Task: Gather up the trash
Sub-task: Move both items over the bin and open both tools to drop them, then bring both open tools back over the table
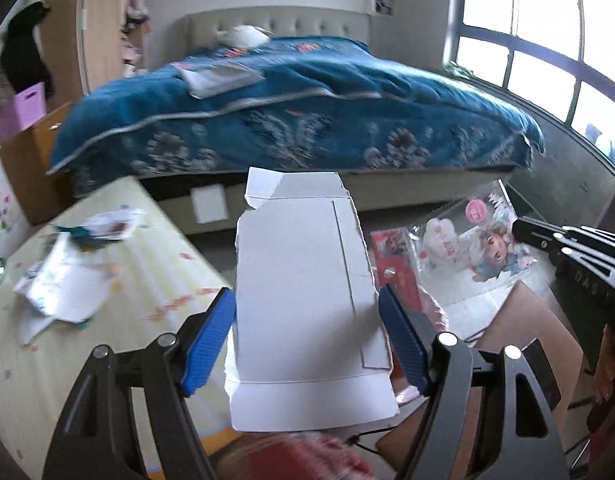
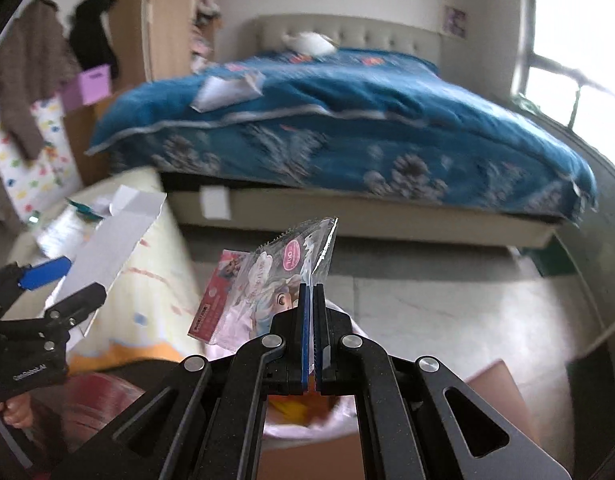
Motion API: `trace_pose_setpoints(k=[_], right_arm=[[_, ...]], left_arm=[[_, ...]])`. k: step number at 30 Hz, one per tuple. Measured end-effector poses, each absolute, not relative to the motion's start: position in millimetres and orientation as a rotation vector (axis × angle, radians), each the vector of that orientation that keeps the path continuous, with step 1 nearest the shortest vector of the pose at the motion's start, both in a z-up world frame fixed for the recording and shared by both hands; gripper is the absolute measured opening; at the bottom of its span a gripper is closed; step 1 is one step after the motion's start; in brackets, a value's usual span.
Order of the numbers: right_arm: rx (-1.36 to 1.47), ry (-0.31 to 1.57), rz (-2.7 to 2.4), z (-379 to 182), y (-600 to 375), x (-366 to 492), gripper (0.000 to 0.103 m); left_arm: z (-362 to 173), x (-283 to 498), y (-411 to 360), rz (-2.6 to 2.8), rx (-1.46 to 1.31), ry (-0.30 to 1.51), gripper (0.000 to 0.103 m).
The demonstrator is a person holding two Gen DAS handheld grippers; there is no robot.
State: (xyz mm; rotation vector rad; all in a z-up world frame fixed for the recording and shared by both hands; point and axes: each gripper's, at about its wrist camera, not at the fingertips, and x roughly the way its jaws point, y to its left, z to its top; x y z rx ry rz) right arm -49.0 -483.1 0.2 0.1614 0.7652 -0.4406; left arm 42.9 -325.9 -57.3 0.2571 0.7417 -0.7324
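Observation:
My left gripper point(image 1: 307, 296) holds a flattened white cardboard box point(image 1: 303, 280), its blue pads point(image 1: 211, 340) pressing on the box's two side edges. The right wrist view shows that gripper point(image 2: 81, 278) and the cardboard point(image 2: 115, 240) at the left. My right gripper point(image 2: 312, 286) is shut on the edge of a clear plastic wrapper point(image 2: 267, 280) printed with a cartoon doll and a pink card. In the left wrist view the wrapper point(image 1: 467, 248) hangs at the right, by the right gripper point(image 1: 523, 230). Both are held in the air in front of the bed.
A bed with a blue cover point(image 1: 299, 112) fills the back, with white paper point(image 1: 219, 80) lying on it. Left is a pale yellow surface point(image 1: 155, 264) strewn with paper scraps point(image 1: 67, 280). A brown carton point(image 1: 519, 320) and a pale bag point(image 2: 307, 420) sit below. Windows point(image 1: 547, 60) are at the right.

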Motion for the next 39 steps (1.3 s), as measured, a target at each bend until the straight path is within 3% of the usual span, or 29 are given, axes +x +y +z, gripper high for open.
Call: trace_pose_setpoints(k=[9, 11, 12, 14, 15, 27, 39], right_arm=[[0.156, 0.879, -0.479, -51, -526, -45, 0.002], [0.174, 0.899, -0.469, -61, -531, -39, 0.007], [0.192, 0.899, -0.455, -66, -533, -36, 0.009], [0.206, 0.896, -0.448, -68, -532, -33, 0.031], [0.207, 0.895, -0.448, -69, -531, -32, 0.033], [0.286, 0.827, -0.399, -43, -511, -46, 0.035], [0.215, 0.778, -0.207, -4, -426, -14, 0.042]], left_arm=[[-99, 59, -374, -0.772, 0.288, 0.835, 0.073], [-103, 64, -378, -0.772, 0.275, 0.849, 0.074], [-104, 66, -378, -0.77, 0.268, 0.855, 0.081], [-103, 68, -376, -0.77, 0.256, 0.854, 0.083], [-102, 67, -376, -0.768, 0.261, 0.848, 0.083], [-65, 55, -319, -0.671, 0.28, 0.723, 0.084], [-23, 75, -161, -0.349, 0.188, 0.644, 0.086]])
